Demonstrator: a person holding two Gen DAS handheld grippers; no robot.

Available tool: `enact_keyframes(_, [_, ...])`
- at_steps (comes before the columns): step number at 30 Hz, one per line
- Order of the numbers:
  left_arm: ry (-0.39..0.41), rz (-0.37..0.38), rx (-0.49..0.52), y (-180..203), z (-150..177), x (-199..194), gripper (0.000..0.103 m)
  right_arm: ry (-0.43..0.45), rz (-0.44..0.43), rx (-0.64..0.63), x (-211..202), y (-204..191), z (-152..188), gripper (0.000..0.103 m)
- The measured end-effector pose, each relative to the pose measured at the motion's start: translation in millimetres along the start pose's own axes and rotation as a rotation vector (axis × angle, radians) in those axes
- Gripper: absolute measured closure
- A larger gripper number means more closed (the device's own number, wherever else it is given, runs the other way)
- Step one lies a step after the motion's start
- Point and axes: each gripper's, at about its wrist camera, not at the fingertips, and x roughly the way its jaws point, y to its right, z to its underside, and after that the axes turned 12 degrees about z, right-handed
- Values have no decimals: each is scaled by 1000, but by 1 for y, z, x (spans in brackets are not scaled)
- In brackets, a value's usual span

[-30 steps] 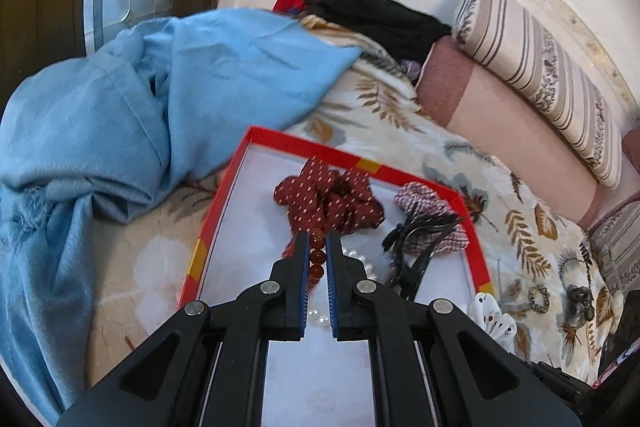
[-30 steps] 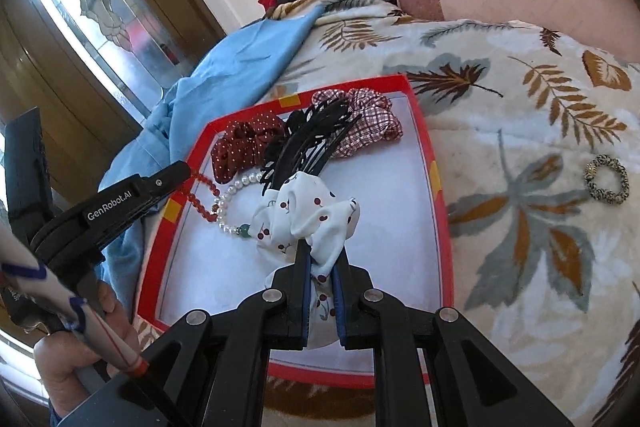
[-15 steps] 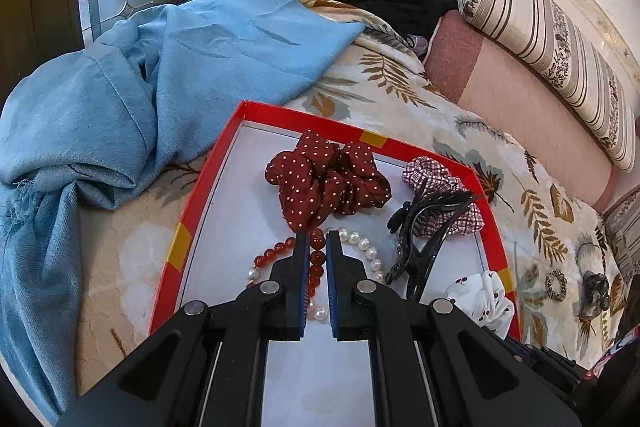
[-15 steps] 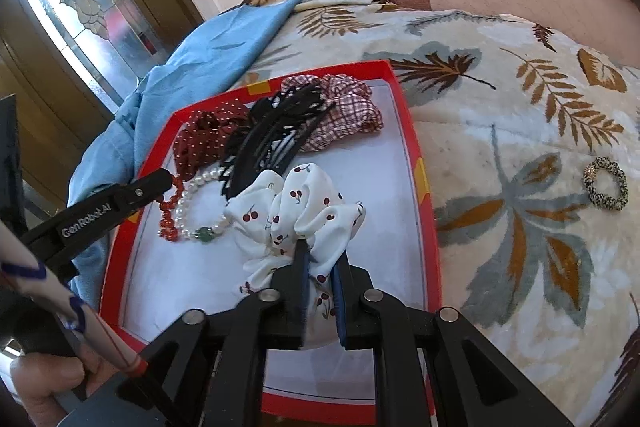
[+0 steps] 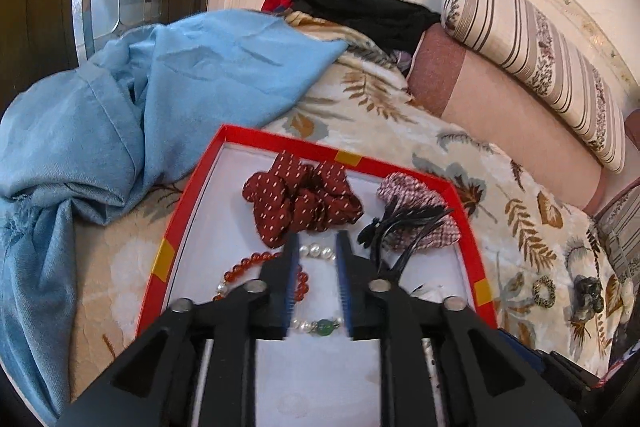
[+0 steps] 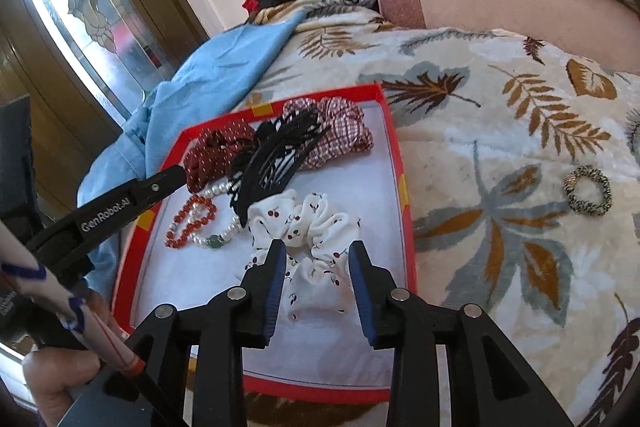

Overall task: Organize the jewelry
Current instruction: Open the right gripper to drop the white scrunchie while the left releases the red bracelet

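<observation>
Left gripper fingers just parted a little over the bead bracelets, gripping nothing; right gripper fingers just opened either side of the white scrunchie, pads clear of it; all lying in the red tray on the bed; another hair tie outside it.

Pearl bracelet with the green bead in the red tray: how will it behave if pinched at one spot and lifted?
The pearl bracelet with the green bead lies in a loose curve, so it will likely droop. Its smooth round beads may slip between pads. It overlaps the red bead bracelet, so that one could snag and drag along.
</observation>
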Motion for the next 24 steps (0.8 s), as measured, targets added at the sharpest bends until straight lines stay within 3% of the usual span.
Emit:
enact_keyframes(11, [67, 54, 60, 39, -1, -4, 82, 34, -18, 55, -29, 34, -1, 64])
enact_keyframes(24, [23, 149, 193, 125, 19, 14, 81, 56, 49, 94, -61, 124, 6, 60])
